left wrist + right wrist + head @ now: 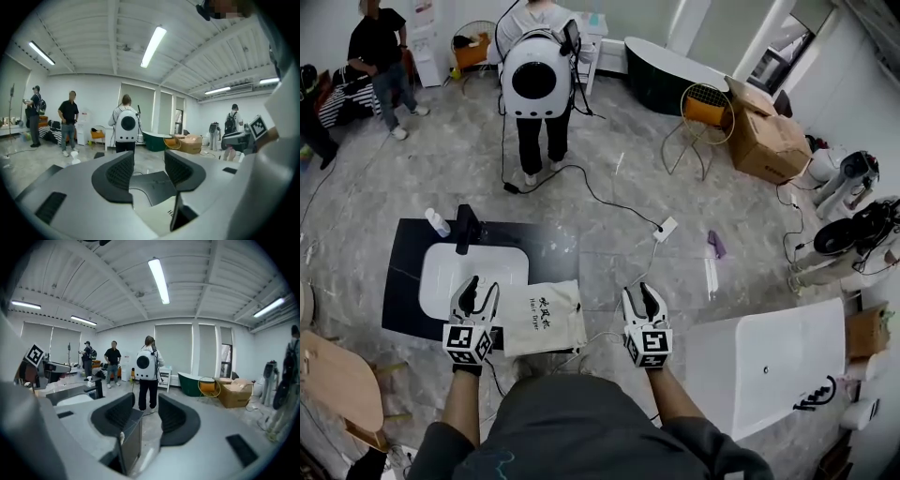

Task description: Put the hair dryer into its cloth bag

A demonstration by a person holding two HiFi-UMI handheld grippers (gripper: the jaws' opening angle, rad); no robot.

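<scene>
A beige cloth bag (pixel 542 317) with dark print lies flat on the near edge of the dark counter (pixel 403 281), to the right of the white sink. No hair dryer shows outside the bag in any view. My left gripper (pixel 474 300) is held up just left of the bag, open, with nothing between its fingers. My right gripper (pixel 642 302) hangs to the right of the bag, over the floor, open and empty too. In the left gripper view the jaws (pixel 149 161) point out across the room, with the bag's printed corner (pixel 152 220) below them. The right gripper (pixel 146 404) also points level.
A white sink (pixel 473 267) with a black faucet (pixel 467 228) and a small bottle (pixel 438 222) is set in the counter. A white table (pixel 778 370) stands at the right and a wooden one (pixel 333 380) at the left. A person with a white backpack (pixel 536 80) stands beyond, among floor cables.
</scene>
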